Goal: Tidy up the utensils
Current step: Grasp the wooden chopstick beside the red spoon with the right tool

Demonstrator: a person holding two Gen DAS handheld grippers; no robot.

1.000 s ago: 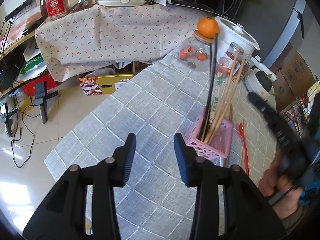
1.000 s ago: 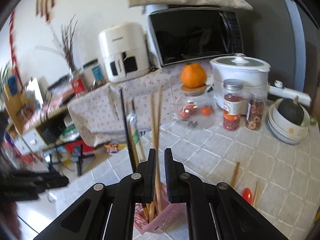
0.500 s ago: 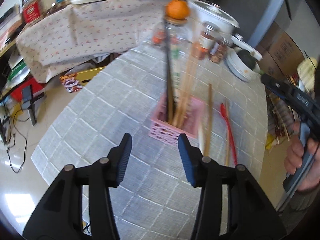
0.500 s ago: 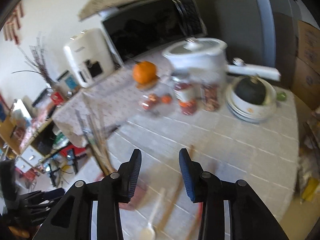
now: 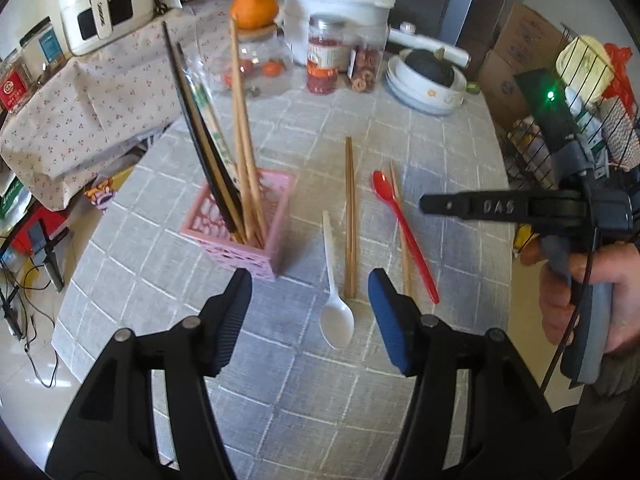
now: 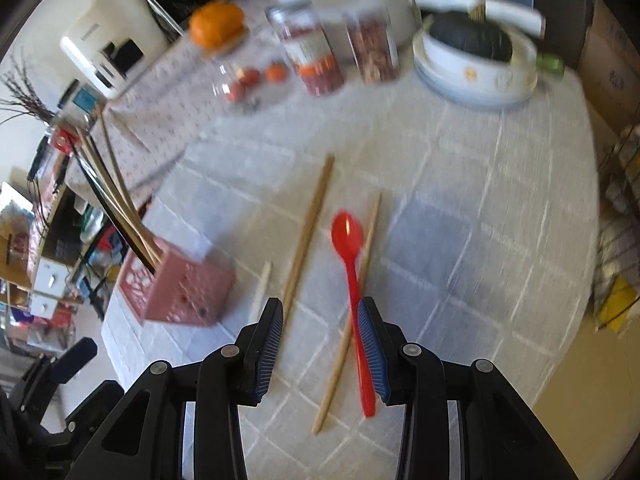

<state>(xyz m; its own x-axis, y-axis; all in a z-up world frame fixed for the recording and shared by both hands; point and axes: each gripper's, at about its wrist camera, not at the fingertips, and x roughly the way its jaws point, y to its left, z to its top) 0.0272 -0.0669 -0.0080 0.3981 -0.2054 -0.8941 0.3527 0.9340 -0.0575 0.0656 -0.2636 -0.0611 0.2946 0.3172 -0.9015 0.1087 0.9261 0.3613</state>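
A pink lattice holder (image 5: 240, 224) stands on the grey checked tablecloth and holds several wooden and black chopsticks (image 5: 240, 140). To its right lie a white spoon (image 5: 334, 300), a pair of wooden chopsticks (image 5: 350, 216), a red spoon (image 5: 400, 232) and a single chopstick (image 5: 402, 232). My left gripper (image 5: 310, 316) is open and empty above the white spoon. My right gripper (image 6: 322, 352) is open and empty, low over the red spoon (image 6: 354, 292) and the single chopstick (image 6: 348, 328). The holder (image 6: 176, 292) is at its left.
At the table's far side stand a glass jar with an orange (image 5: 254, 12) on its lid, two food jars (image 5: 326, 60), a white cooker (image 5: 336, 0) and stacked bowls (image 5: 428, 80). A wire rack (image 5: 592, 92) stands past the right edge. The floor lies left of the table.
My right gripper let go of the chopsticks in the holder, opened and swung right and down over the red spoon. My left gripper opened wider and moved right toward the white spoon.
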